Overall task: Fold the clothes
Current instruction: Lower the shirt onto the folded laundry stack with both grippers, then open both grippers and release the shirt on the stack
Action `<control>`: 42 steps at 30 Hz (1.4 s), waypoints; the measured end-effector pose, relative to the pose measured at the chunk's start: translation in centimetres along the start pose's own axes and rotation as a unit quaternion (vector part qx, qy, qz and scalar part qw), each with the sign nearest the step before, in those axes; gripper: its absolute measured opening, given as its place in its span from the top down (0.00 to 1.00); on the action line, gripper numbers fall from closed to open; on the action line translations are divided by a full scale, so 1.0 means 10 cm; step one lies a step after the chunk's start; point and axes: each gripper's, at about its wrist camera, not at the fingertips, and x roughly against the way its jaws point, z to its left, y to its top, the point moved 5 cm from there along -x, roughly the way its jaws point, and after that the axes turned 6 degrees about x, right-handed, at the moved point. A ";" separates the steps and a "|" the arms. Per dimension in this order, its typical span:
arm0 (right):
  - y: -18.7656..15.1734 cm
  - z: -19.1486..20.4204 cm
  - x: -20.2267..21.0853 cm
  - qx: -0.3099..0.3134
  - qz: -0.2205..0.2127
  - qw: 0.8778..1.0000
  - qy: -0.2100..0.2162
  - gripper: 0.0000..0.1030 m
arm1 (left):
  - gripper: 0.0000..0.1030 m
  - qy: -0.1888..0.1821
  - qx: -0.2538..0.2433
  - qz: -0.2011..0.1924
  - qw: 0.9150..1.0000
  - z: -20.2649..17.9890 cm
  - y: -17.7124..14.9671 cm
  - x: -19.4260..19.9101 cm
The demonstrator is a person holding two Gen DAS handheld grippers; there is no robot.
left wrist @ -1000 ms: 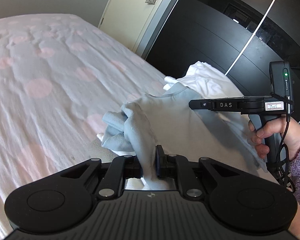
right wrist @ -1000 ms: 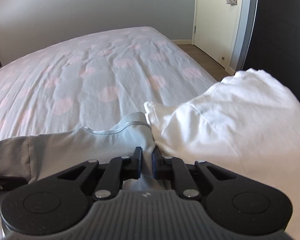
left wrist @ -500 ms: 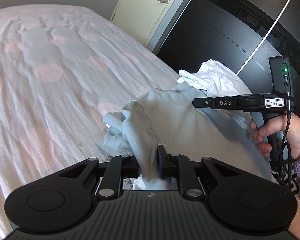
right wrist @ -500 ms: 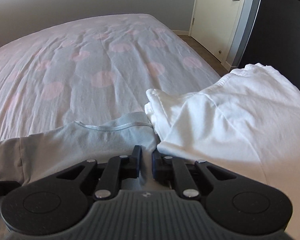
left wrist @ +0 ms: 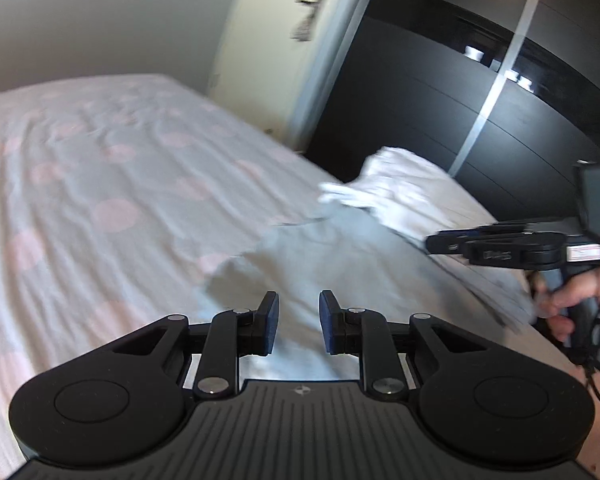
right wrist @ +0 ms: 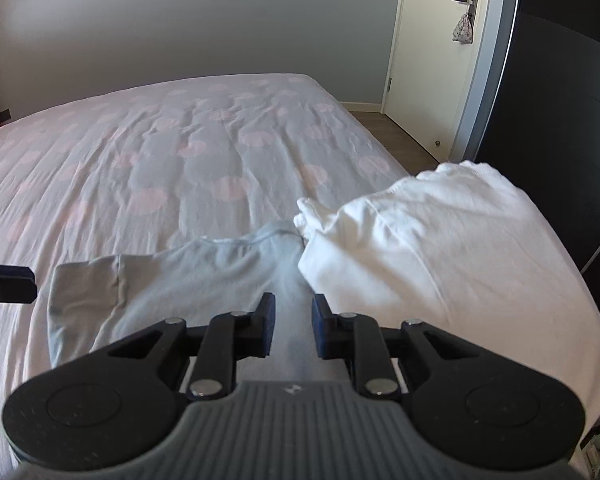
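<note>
2 garments share the near right corner of the bed, and it's the pale blue top that matters. It lies flat on the dotted sheet, long axis running left to right across the right wrist view, sleeve end out to the left, neckline touching the white garment heaped on its right.

Left gripper: jaws parted to a narrow gap, nothing pinched, the blue cloth lying below and ahead of the blue pads. Right gripper: jaws opening as we watch. A strip of the blue top shows in the gap, but the pads are not pressing on it, so I'd call that a release rather than a grip.

Where does the next move go? The right gripper sits over the neckline end, hard by the white heap; the left is the nearer of the 2 to the sleeve end. A fold along that long axis looks likely to need each one taking its own end. Motion blur in the left wrist view hides the sleeve edge.
</note>
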 end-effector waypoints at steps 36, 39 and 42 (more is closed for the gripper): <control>-1.41 -0.22 0.35 -0.132 -0.022 0.990 -0.038 0.90 | 0.97 -0.023 -0.167 0.134 0.976 -0.85 -1.12 -0.41; -1.44 -0.24 0.31 -0.140 -0.014 0.989 -0.042 0.90 | 0.97 -0.019 -0.162 0.147 0.976 -0.83 -1.17 -0.40; -1.46 -0.28 0.38 -0.147 -0.006 0.987 -0.062 0.90 | 0.97 -0.012 -0.157 0.154 0.975 -0.80 -1.19 -0.33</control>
